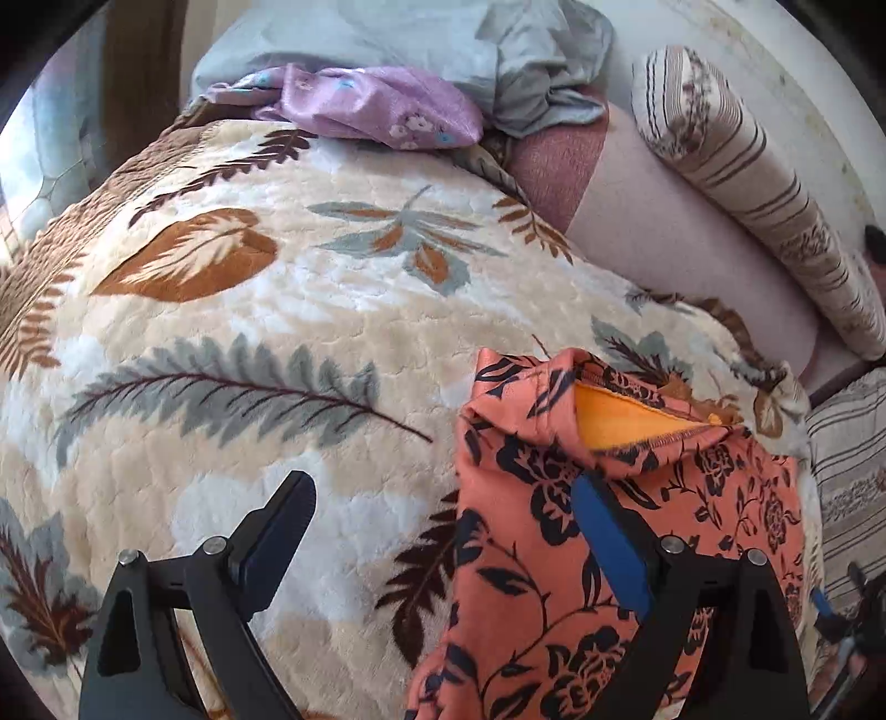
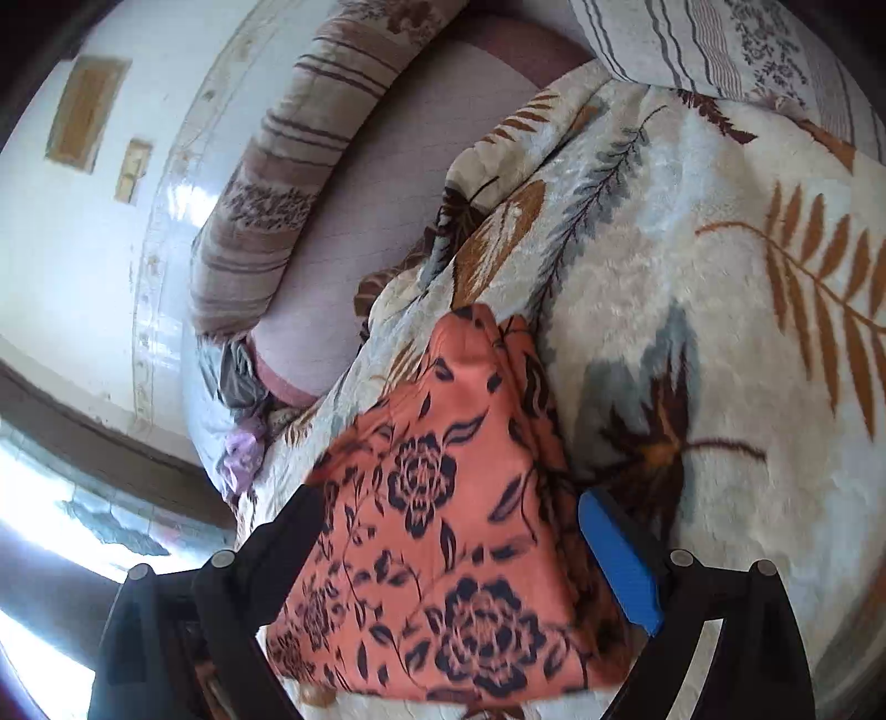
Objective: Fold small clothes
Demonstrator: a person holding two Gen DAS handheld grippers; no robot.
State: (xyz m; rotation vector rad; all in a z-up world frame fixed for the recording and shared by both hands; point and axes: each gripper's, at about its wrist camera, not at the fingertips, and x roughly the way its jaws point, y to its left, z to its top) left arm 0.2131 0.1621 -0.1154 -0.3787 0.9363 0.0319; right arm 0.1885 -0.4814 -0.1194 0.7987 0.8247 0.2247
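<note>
While your left gripper [image 1: 443, 520] stood with its jaws spread wide, nothing was pinched between them: its left finger hung over bare blanket and its blue-padded right finger [image 1: 609, 548] lay in front of the orange floral garment [image 1: 554, 581], though you could not tell from that view whether the pad touched the cloth. Your right gripper [image 2: 448, 531] was just as wide open, the garment [image 2: 443, 526] lying between its fingers with neither pad pressing on it.

You had the garment folded on the leaf-patterned fleece blanket [image 1: 249, 343], its yellow lining [image 1: 626, 426] showing at the neck opening. In the left wrist view its left edge ran straight and its far corner sat close to the blanket's rumpled edge.

You had wide open blanket to the left of the garment. Beyond the blanket's edge lay a pale pink sheet [image 1: 681, 243], then a striped bolster [image 1: 764, 194] along the wall [image 2: 66, 232]. At the far end you had a heap of lilac floral cloth [image 1: 376, 105] and grey-blue clothes [image 1: 498, 50]. A striped pillow [image 2: 747, 50] pressed onto the blanket's far corner in the right wrist view.
</note>
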